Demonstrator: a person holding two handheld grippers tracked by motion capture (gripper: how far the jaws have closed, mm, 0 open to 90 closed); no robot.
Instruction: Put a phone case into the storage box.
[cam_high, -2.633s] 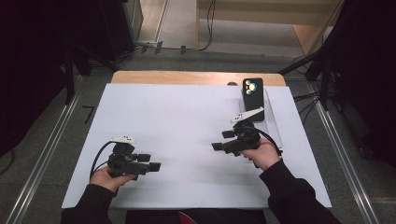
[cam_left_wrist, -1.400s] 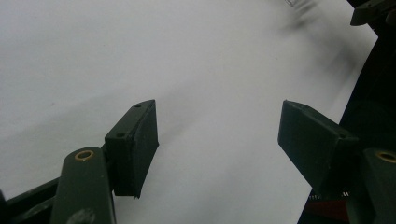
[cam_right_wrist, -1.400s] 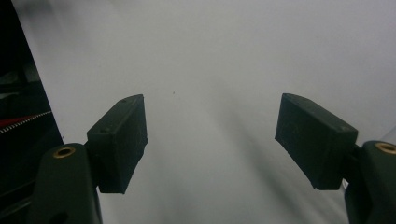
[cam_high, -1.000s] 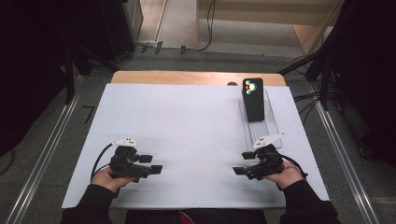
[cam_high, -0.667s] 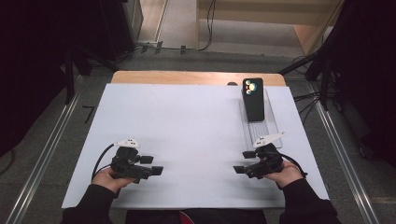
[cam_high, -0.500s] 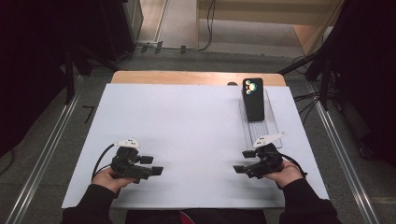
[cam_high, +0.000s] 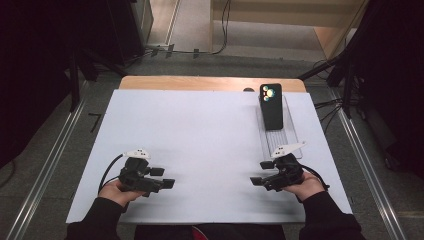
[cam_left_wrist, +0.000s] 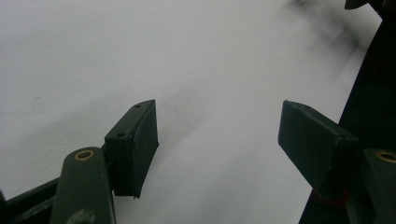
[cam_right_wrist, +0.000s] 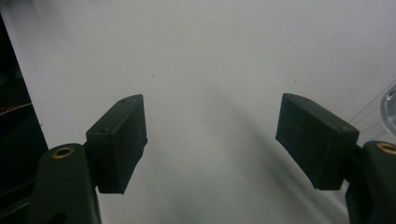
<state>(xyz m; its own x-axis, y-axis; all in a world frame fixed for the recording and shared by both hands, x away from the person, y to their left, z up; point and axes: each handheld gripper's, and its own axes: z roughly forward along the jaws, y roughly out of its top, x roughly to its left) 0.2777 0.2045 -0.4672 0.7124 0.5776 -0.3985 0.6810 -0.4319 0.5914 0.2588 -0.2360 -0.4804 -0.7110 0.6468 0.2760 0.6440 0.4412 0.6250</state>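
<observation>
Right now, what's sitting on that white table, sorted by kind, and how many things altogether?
Hand-held grippers: 2, the left gripper and the right gripper, both with jaws open
Dark phones: 1, the phone
Clear trays: 1, the clear tray under the phone
Total: 4

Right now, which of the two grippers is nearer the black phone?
The right gripper: it sits just below the clear tray holding the black phone; the left gripper is across the table.
</observation>
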